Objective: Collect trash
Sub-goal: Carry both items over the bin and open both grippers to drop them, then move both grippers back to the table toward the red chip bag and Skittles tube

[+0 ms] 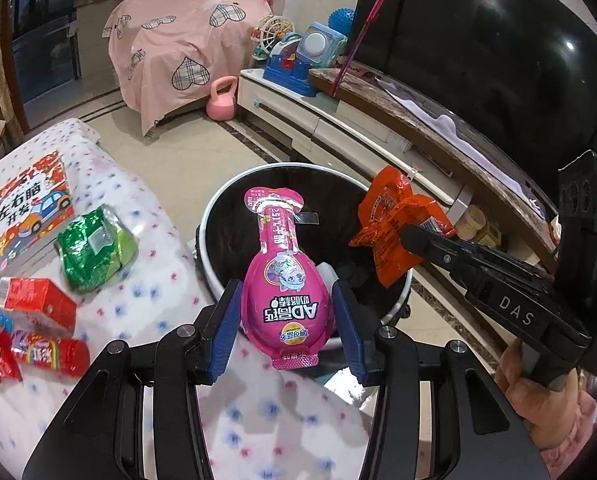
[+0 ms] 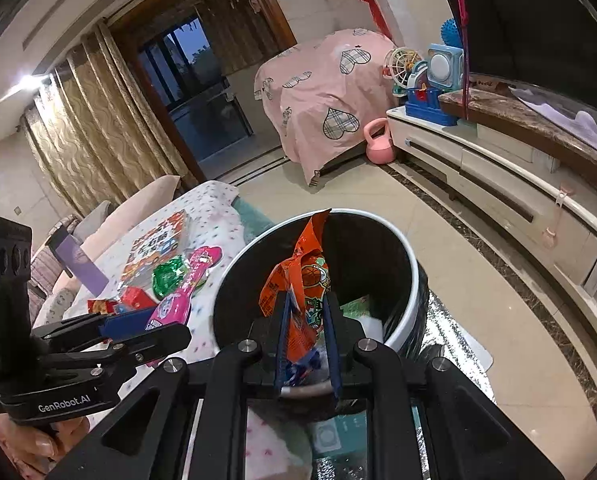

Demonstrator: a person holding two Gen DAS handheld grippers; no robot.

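The left gripper (image 1: 286, 312) is clamped on a pink bottle-shaped snack packet (image 1: 284, 280), its blue pads pressing the wide rounded end from both sides. The packet's long axis runs straight ahead along the fingers: the bulbous end sits between the pads, and the narrow neck with its flared tab points forward, out over the near rim of the trash bin (image 1: 214, 216). The printing on it reads upside down from this camera.

The right gripper (image 2: 308, 320) is closed on a crumpled orange snack wrapper (image 2: 298, 280), its two blue pads nearly together with the foil pinched between them. The wrapper stands roughly upright in the right wrist view, its long axis rising from the pads to a torn tip near the bin's far rim, and it hangs over the bin's dark opening. In the left wrist view the same wrapper (image 1: 394, 232) sits above the right side of the bin rim.

The bin is round, black inside with a white rim, standing on the tiled floor just beside the desk (image 1: 170, 264), which is covered with a white dotted cloth. On the desk's left part lie a green foil packet (image 1: 94, 248), a red box (image 1: 38, 308), a red candy tube (image 1: 54, 356) and a children's book (image 1: 26, 216).
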